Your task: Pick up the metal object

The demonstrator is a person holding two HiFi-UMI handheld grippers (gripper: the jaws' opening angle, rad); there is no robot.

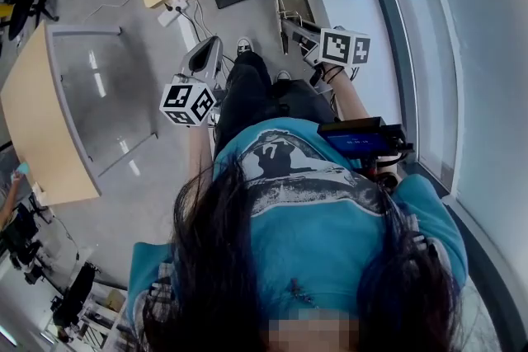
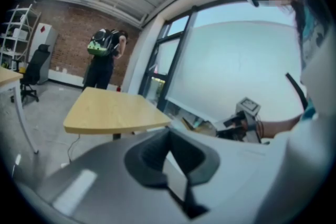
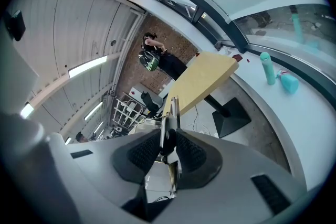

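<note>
Metal object [image 3: 174, 107] is being gripped between the pads of the right gripper [image 3: 169, 136], whose jaws are being pressed onto it from either side. Its long axis is being carried along the line of the jaws, so a thin strip is being shown edge-on, projecting forward past the fingertips. The left gripper [image 2: 169, 144] is being held with its jaws slightly apart and nothing between them, well to the side of the object, so the right hand is judged the nearer.

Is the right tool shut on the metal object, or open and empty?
Shut on it: in the right gripper view the right tool has its pads pressed on both sides of the thin metal object.
</note>
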